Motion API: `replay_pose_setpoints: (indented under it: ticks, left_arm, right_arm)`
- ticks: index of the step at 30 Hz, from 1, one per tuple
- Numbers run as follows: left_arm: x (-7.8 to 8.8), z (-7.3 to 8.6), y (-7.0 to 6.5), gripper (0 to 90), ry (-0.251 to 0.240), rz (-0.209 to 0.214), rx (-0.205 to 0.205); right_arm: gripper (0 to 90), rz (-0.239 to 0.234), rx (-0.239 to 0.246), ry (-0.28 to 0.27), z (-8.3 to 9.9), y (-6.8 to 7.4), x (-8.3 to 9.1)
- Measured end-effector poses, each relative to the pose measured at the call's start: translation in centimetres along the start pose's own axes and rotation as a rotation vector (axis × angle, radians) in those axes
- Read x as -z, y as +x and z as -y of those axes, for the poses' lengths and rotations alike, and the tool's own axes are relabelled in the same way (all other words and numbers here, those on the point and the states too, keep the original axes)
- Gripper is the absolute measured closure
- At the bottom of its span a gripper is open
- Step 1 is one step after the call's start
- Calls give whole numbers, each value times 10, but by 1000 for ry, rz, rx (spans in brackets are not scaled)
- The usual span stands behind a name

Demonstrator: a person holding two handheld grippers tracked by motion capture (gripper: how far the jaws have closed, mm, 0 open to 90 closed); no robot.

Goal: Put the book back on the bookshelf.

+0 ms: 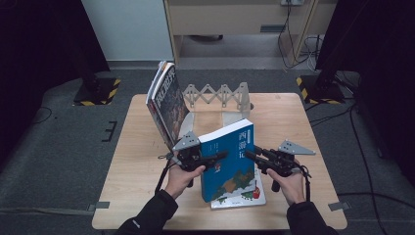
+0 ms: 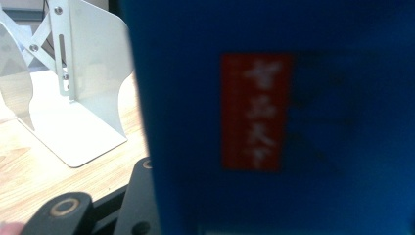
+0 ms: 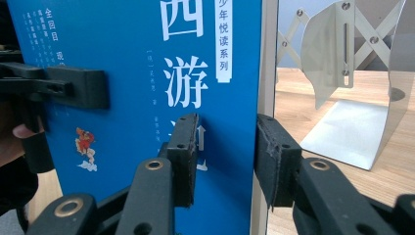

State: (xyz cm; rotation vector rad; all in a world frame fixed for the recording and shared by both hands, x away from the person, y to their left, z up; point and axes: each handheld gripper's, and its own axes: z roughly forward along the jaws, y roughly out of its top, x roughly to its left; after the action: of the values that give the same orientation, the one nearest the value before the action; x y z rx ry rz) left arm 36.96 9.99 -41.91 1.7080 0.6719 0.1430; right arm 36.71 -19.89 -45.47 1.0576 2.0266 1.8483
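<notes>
Wooden table (image 1: 137, 161) under dim light, both forearms level and angled inward, left gripper (image 1: 215, 159) and right gripper (image 1: 250, 154) each clamped on opposite edges of the upright blue book (image 1: 230, 166) between them.

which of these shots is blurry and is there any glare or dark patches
Left gripper view: the blue book sits too close, its red label's characters smeared. Right gripper view: sharp cover print, bright sheen on the metal bookend. High view: evenly lit table, dark corners.
</notes>
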Motion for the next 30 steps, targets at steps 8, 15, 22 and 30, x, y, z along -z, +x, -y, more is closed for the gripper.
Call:
replay_pose_setpoints:
  ticks: [8,15,22,30]
  left_arm:
    - [-5,-2,-2,604,20,-26,13]
    - [-1,-6,-3,608,48,-45,62]
    - [8,-16,-4,611,74,-43,74]
    - [27,-32,-3,612,61,-80,62]
  right_arm:
    - [611,5,4,13,2,-2,4]
    - [452,140,20,57,6,-18,16]
    - [356,378,65,283,28,-46,32]
    - [261,462,56,456,48,-67,30]
